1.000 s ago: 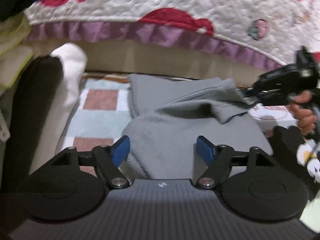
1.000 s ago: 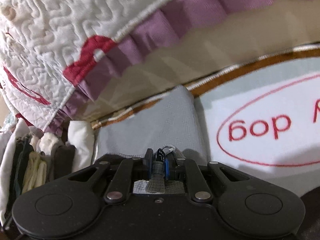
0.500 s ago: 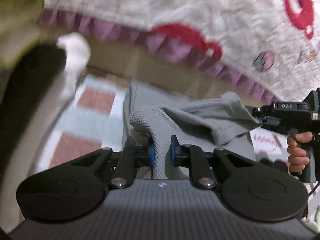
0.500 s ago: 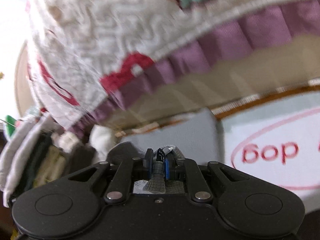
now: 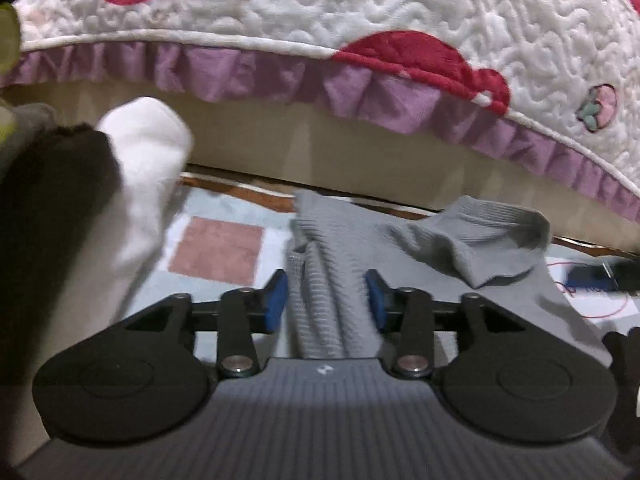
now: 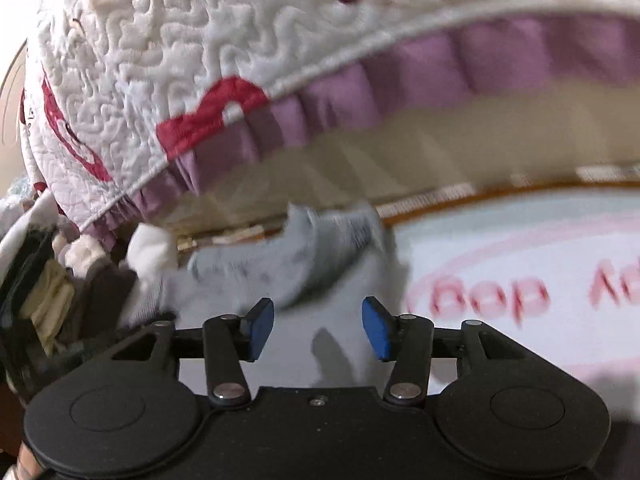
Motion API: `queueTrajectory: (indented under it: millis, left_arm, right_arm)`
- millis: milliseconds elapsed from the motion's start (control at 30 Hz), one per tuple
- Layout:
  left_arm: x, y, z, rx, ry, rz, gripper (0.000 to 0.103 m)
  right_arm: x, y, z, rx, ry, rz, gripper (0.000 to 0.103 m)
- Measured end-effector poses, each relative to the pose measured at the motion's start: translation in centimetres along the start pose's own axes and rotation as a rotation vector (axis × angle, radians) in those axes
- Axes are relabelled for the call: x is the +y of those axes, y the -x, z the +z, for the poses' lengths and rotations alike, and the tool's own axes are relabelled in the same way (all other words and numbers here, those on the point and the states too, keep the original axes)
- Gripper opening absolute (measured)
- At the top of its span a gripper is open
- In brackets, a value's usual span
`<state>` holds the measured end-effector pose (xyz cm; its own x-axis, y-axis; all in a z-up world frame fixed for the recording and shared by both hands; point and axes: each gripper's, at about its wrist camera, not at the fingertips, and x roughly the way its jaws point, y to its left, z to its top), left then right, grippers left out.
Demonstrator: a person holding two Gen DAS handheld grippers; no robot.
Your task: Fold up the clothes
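Observation:
A grey knitted garment (image 5: 432,264) lies on the floor mat in front of the bed, with a cuffed flap (image 5: 492,236) folded over its top. My left gripper (image 5: 326,300) hangs low over its near left part. The jaws are opening, and a raised ridge of the grey knit stands between the blue pads (image 5: 276,300), which no longer pinch it. In the right wrist view the same garment (image 6: 280,264) shows blurred ahead. My right gripper (image 6: 319,332) is above its near edge with its jaws opening and nothing between the pads (image 6: 378,334).
A white quilted bedcover (image 5: 360,8) with red shapes and a purple frill (image 5: 248,72) overhangs the beige bed side at the back. A pile of white (image 5: 144,152) and dark clothes (image 5: 52,220) stands at the left. The mat (image 6: 520,248) with red lettering spreads to the right.
The left gripper shut on a fold of the grey garment, carried it sideways, and now has its jaws apart. The right gripper let go of the grey cloth edge it was pinching.

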<state>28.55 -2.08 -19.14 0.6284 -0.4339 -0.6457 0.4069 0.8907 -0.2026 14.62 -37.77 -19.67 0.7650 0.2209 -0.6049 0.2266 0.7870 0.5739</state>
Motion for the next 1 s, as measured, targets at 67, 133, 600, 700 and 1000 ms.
queueTrajectory:
  millis: [67, 133, 600, 700, 1000]
  left_arm:
    - [0.9, 1.0, -0.3, 0.039, 0.095, -0.006, 0.045]
    - [1.7, 2.6, -0.8, 0.071, 0.176, -0.039, 0.045]
    - [4.2, 4.6, -7.5, 0.331, 0.684, -0.312, 0.057]
    - [4.0, 3.8, -8.6, 0.299, 0.788, -0.319, 0.057]
    - [3.3, 3.7, -8.6, 0.168, 0.796, -0.173, 0.062]
  right_arm:
    - [-0.4, 0.8, -1.7, 0.016, -0.021, 0.002, 0.055]
    - [-0.8, 1.7, -3.4, 0.025, -0.048, 0.015, 0.055]
    - [-1.5, 4.0, -8.6, 0.046, -0.252, 0.084, 0.055]
    - [-1.8, 3.2, -8.9, 0.023, -0.398, 0.106, 0.062]
    - [-1.7, 2.2, -9.5, -0.074, -0.517, 0.039, 0.062]
